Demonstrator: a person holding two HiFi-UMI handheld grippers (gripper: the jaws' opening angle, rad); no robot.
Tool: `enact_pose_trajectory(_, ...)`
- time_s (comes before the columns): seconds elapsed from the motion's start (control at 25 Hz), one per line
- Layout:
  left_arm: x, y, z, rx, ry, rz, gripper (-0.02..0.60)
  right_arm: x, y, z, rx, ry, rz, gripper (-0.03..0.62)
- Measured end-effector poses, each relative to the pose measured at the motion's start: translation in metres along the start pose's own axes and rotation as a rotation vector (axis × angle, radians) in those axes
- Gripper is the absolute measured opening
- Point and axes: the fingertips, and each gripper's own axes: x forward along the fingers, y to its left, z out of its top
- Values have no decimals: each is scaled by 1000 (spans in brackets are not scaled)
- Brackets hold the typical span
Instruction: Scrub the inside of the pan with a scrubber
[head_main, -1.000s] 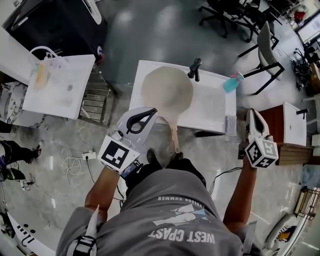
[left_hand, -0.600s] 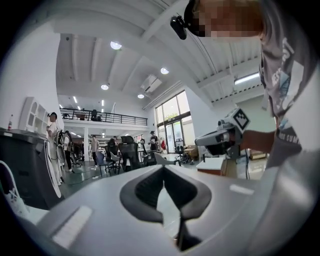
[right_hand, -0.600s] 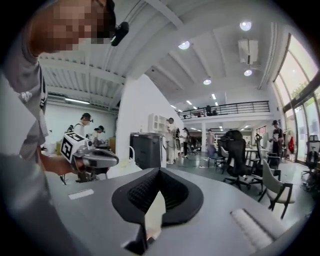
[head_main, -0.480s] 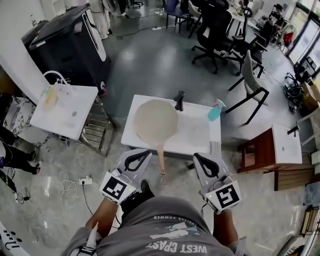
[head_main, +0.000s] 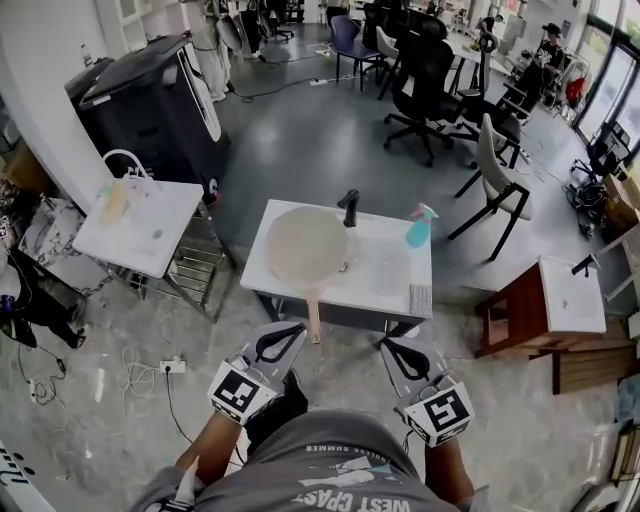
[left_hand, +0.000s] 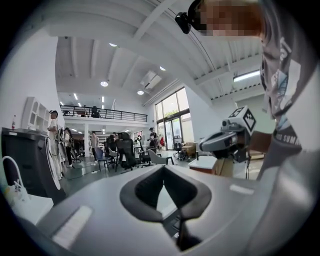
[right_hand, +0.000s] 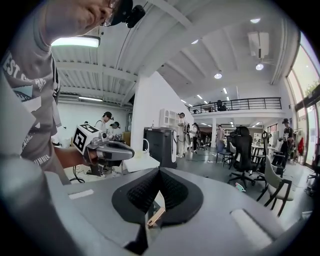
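A round beige pan (head_main: 305, 243) lies on the left half of the white sink unit (head_main: 385, 275), its wooden handle (head_main: 314, 322) sticking out over the front edge. A grey scrubber pad (head_main: 421, 299) rests on the unit's front right corner. My left gripper (head_main: 297, 329) hangs shut and empty in front of the unit, just left of the handle's end. My right gripper (head_main: 386, 344) is shut and empty too, below the scrubber. In the right gripper view the jaws (right_hand: 159, 171) meet, with the pan handle (right_hand: 156, 216) showing below them. The left gripper (left_hand: 162, 168) also shows meeting jaws.
A black faucet (head_main: 348, 208) and a teal spray bottle (head_main: 419, 225) stand at the back of the unit. Left are a second white table (head_main: 140, 225), a metal rack (head_main: 195, 268) and a black machine (head_main: 150, 90). A brown cabinet (head_main: 520, 310) stands right; office chairs (head_main: 430, 75) behind.
The head view has lifted and pulled back, so the sink unit looks smaller. My right gripper has swung in from the far right to beside the left one, both lower in view.
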Motion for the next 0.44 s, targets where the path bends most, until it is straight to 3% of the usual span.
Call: enact_pose_trajectory(0.44,-25,-30,-4,-5,16,58,2,-36,10,-11,-13,-11,13,-2)
